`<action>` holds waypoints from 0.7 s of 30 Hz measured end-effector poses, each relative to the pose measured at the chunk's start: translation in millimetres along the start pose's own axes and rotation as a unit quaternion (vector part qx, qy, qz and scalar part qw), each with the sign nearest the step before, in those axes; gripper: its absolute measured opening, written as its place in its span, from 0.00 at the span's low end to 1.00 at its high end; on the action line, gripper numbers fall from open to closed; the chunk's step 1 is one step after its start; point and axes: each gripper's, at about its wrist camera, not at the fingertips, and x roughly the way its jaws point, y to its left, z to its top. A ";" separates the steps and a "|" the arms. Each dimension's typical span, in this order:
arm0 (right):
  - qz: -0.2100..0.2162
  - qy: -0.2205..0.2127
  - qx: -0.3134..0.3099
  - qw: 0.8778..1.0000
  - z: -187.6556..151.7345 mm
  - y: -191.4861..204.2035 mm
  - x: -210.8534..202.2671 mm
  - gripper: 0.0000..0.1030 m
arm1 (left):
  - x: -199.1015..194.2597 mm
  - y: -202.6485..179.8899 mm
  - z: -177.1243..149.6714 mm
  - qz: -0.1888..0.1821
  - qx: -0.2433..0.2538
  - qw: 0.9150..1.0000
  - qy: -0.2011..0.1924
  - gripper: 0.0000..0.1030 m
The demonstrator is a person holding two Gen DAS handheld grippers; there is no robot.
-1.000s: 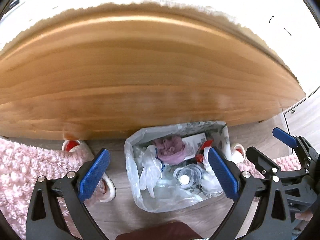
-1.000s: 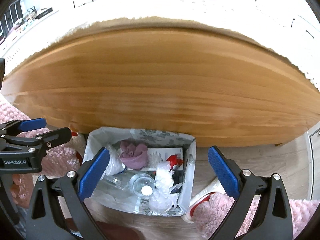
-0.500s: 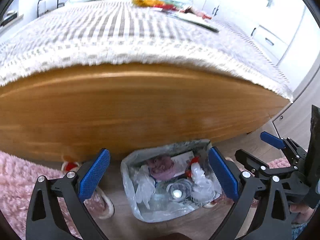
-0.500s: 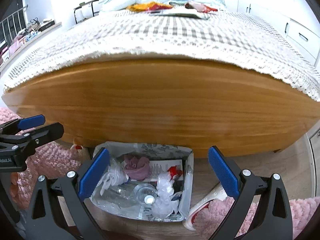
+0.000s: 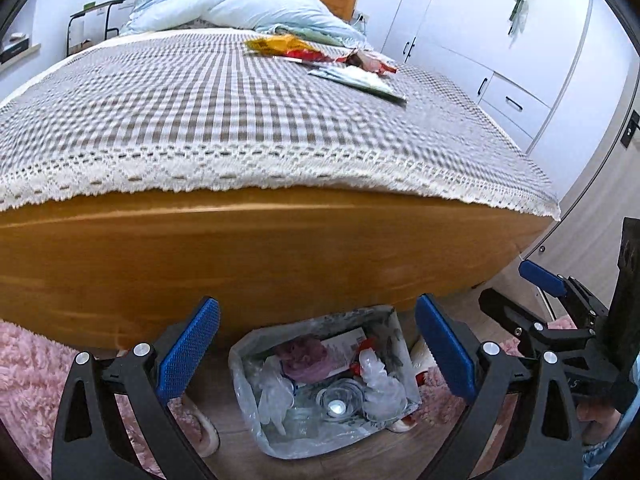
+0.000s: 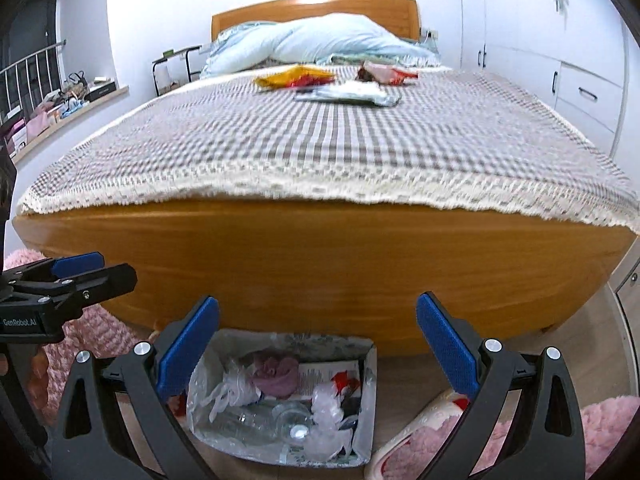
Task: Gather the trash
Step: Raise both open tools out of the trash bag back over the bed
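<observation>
Both jaws spread wide, nothing pinched: left gripper point(image 5: 316, 354) and right gripper point(image 6: 318, 350) are hovering side by side over the lined trash bin point(image 6: 370, 364), which is sitting on the floor against the bed's foot board point(image 6: 320, 256). Bin's already holding a clear bottle point(image 6: 256, 420), plastic and paper.

Remaining trash is lying far up the bedspread point(image 6: 320, 152), toward the headboard edge, L to R: yellow wrapper point(image 6: 294, 76), silver packet point(image 6: 348, 94), reddish wrapper point(image 6: 384, 72). All straight ahead of the jaws and above them, well apart. Silver packet's long axis is running roughly across the bed.

Judging by the views, the pile is sitting right of centre for the left gripper, near centre for the right, so the right arm prob has the shorter reach.
</observation>
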 end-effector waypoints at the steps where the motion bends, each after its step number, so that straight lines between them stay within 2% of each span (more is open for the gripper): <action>1: -0.001 -0.006 -0.001 1.000 1.3 -0.4 -1.9 0.92 | -1.1 -0.3 1.7 0.000 0.001 1.000 -0.003 0.92; 12: -0.034 -0.079 -0.020 0.996 30.1 -13.6 -6.7 0.92 | -7.8 -1.0 36.8 -0.005 0.016 0.999 -0.043 0.92; 21: -0.037 -0.114 -0.047 0.992 69.6 -18.2 20.9 0.92 | 6.3 -4.4 81.4 -0.023 0.021 0.996 -0.079 0.93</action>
